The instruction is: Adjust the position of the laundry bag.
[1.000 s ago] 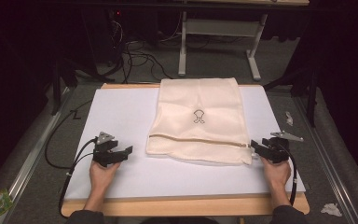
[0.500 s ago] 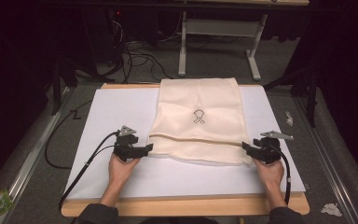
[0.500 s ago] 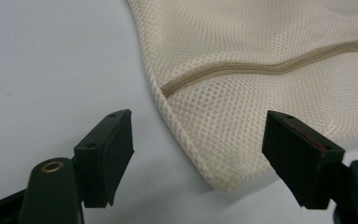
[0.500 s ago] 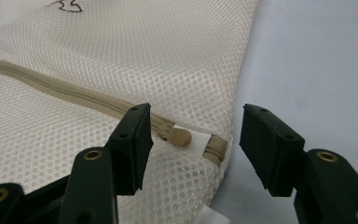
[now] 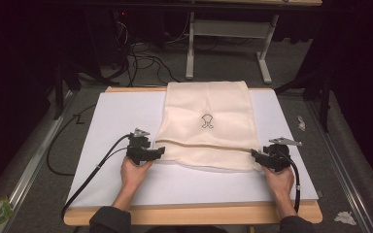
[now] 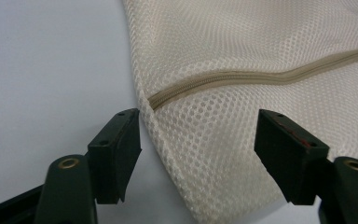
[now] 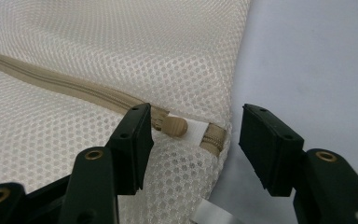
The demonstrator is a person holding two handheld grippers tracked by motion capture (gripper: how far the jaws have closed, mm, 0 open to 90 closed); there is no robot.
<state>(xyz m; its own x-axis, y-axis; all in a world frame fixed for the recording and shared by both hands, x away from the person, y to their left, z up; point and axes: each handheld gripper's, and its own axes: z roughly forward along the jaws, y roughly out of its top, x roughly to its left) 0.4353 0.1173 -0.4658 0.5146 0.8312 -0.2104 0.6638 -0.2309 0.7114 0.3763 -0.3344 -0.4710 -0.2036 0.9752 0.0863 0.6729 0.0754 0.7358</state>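
At the bag's near corners on the bench, you held your left gripper and right gripper with jaws wide, gripping nothing, likely straddling the zip ends to pinch them.

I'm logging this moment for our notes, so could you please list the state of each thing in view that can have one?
Mesh bag: lying flat on the white board, ungripped.
Zipper: closed along the visible stretch.
Zipper pull: at the bag's right end, lying flat.
Left gripper: open, jaws astride the bag's left edge.
Right gripper: open, jaws astride the bag's right edge by the pull.
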